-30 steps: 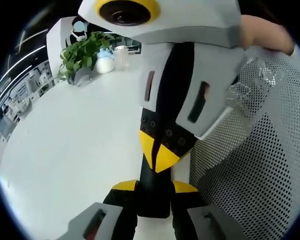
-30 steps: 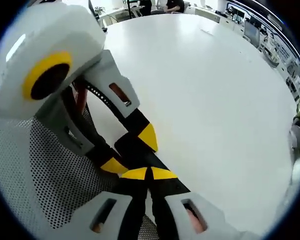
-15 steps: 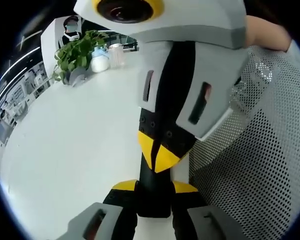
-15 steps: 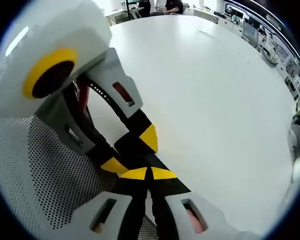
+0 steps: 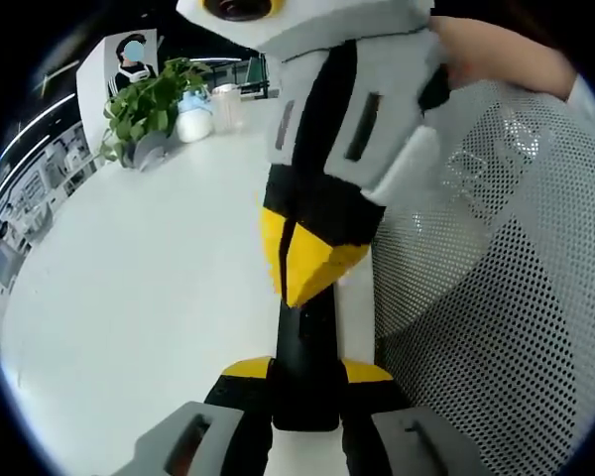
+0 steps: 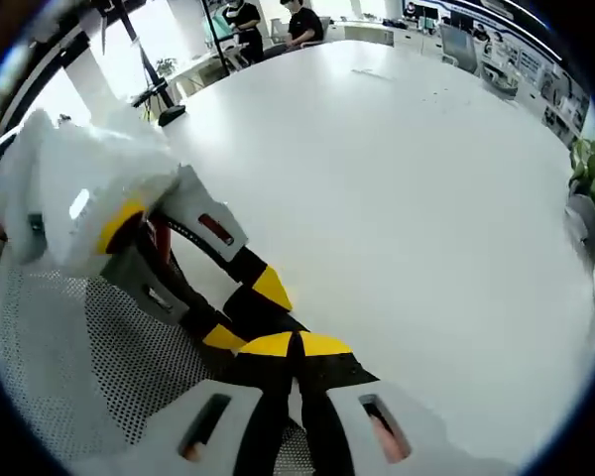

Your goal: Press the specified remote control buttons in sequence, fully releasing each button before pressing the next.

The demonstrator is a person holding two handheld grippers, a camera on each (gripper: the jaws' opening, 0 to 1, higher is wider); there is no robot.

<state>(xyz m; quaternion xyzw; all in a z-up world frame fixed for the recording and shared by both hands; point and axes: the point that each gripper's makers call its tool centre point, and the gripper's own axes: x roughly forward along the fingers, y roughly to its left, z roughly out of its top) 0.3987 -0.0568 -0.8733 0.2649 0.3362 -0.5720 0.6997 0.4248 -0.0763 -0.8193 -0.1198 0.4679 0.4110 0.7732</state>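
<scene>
Left gripper view: a white desk (image 5: pixel 129 297) spreads wide, a white mesh chair (image 5: pixel 506 297) at its edge — a plant (image 5: pixel 144 104) far off. The left gripper (image 5: pixel 305 382) pinches a black remote (image 5: pixel 305 347) above the desk. The right gripper (image 5: pixel 299 288), jaws pressed together, touches the remote's face.

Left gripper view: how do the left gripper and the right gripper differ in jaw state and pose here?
The left gripper has its jaws apart, clamped on either side of a slim black remote control; the right gripper has its yellow tips shut together. The left rises from the bottom of the view; the right comes in from the top, tips pointing at the remote. Both have grey bodies and yellow-tipped black jaws.
</scene>
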